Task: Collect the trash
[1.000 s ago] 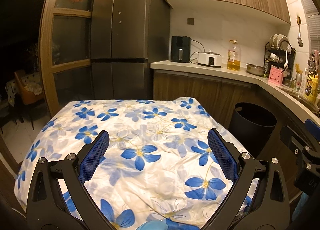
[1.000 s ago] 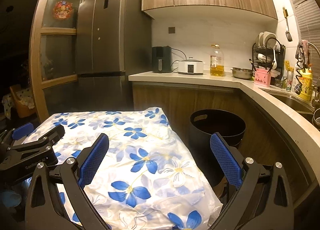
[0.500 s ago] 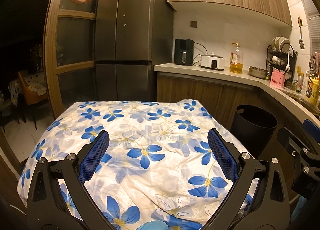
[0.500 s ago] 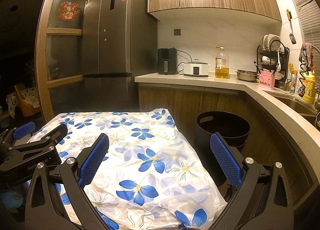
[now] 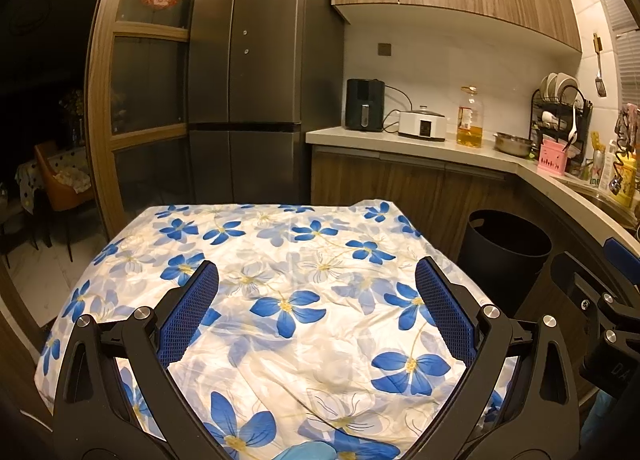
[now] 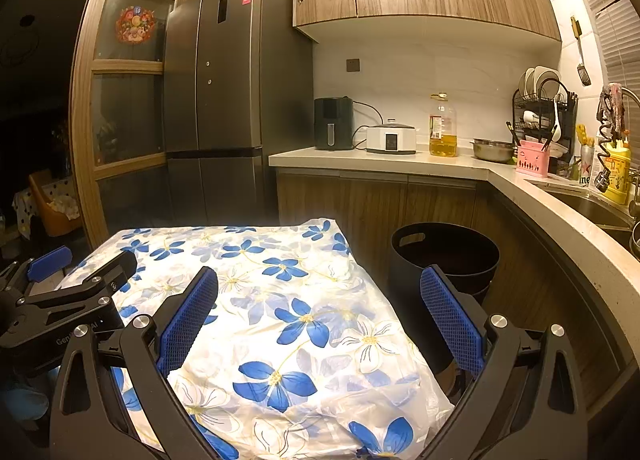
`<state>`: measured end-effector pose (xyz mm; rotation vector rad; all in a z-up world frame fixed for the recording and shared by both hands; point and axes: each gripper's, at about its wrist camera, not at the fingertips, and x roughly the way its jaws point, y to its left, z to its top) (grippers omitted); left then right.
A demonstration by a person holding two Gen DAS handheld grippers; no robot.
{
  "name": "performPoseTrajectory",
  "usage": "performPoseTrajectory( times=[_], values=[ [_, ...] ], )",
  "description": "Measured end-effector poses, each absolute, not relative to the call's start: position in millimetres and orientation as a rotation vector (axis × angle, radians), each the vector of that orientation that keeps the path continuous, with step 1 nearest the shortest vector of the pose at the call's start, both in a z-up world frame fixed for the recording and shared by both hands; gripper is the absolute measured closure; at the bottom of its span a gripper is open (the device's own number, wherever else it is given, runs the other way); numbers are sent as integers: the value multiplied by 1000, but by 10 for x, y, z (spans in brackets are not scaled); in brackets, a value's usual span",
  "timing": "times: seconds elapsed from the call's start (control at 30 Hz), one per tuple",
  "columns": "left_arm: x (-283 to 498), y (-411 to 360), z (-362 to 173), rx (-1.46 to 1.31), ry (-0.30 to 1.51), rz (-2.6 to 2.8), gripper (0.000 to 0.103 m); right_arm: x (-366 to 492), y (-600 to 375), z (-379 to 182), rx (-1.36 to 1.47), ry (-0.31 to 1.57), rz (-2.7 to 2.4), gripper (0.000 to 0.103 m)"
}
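Both tongs, our left gripper and right gripper, hang wide apart and hold nothing above the flowered tablecloth. We see no trash on it. We judge the search comes next; the black bin stands beside the table, below the counter.

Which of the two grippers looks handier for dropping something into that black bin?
Probably the right gripper: the black bin sits just beyond its right finger. The left gripper hangs over the flowered tablecloth, farther off.
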<state>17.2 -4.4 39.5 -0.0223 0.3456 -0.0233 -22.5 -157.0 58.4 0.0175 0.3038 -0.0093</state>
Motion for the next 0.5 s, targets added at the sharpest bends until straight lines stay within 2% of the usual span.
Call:
performPoseTrajectory(
  times=[0.5],
  values=[
    [182, -61, 390, -24, 352, -25, 6, -218, -1568, 608, 23, 308, -6, 6]
  ],
)
